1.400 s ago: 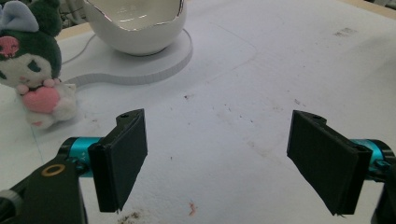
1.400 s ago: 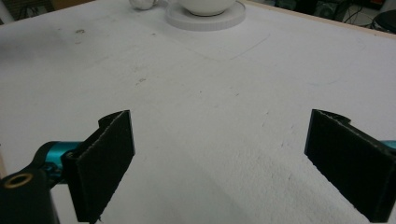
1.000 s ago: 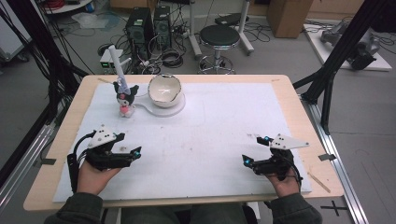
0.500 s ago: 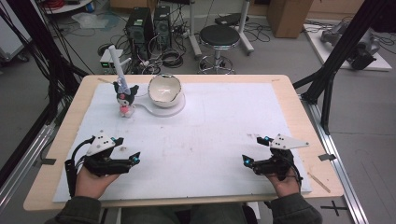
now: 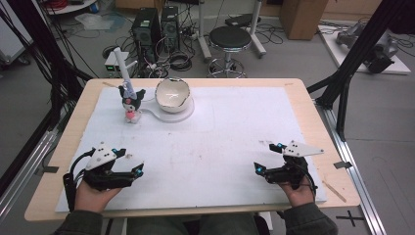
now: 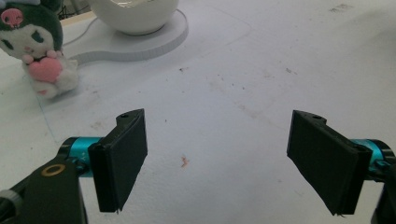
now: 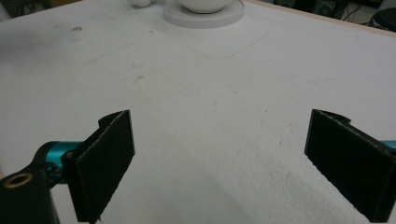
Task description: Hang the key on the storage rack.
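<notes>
White and glossy, the bowl (image 5: 172, 94) is sitting on a flat white base (image 5: 183, 112) in the upper left of the high view, at the far side of the white mat (image 5: 220, 142) that is covering the wooden table (image 5: 313, 112). Just to its left in that view, a dark-eared plush toy (image 5: 131, 104) is standing upright, hugging a pink heart, close beside the base but not touching the bowl. In the left gripper view the toy (image 6: 35, 44) is showing at the upper left and the bowl (image 6: 135, 14) at the top edge. Both are lying well apart from the grippers. The left gripper (image 5: 138, 171) is resting low on the mat at the lower left of the high view, held in a hand (image 5: 93, 193); its jaws are standing wide apart with bare mat between them and nothing in their grasp. The right gripper (image 5: 264, 157) is sitting at the lower right, also held in a hand (image 5: 298, 193), its jaws likewise spread wide and gripping nothing. In the right gripper view the base (image 7: 205, 16) is lying at the top centre, far beyond the jaws.
</notes>
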Tool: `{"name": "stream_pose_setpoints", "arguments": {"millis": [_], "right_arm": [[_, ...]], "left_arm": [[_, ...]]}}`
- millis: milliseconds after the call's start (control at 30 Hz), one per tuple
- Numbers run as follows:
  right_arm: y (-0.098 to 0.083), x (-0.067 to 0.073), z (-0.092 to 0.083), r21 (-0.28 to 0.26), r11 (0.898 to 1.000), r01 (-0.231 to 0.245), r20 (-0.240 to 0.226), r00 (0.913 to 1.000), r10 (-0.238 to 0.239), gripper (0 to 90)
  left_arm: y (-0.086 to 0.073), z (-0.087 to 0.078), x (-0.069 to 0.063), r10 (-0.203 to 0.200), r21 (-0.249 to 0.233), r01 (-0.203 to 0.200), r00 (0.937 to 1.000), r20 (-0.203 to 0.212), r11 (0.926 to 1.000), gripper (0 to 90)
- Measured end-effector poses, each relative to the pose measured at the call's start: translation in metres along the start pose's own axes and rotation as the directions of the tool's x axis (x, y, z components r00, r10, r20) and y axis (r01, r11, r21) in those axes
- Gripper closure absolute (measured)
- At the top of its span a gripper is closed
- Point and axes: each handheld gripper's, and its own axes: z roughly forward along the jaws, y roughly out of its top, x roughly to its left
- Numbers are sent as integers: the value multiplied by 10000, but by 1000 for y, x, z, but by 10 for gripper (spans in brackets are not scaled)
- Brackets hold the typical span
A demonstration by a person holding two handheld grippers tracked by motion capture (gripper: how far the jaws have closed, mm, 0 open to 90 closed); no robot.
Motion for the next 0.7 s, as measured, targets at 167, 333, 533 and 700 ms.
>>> {"name": "stream_pose_setpoints", "arguments": {"millis": [167,333,533,700], "right_arm": [[0,0,1,34,10000,21,-22,10000,-21,74],[0,0,1,65,10000,17,-22,10000,-17,75],[-1,0,2,110,9999,7,-55,10000,-7,74],[-1,0,2,126,9999,52,-62,10000,-52,74]], "left_arm": [[-5,-3,-1,33,59,-32,10000,-36,10000,206],[-11,-5,-1,2,51,-1,10000,-36,10000,206],[-15,-7,-3,-107,-42,106,9999,-59,9999,206],[-19,-10,-5,-60,-115,59,9999,-93,9999,206]]}}
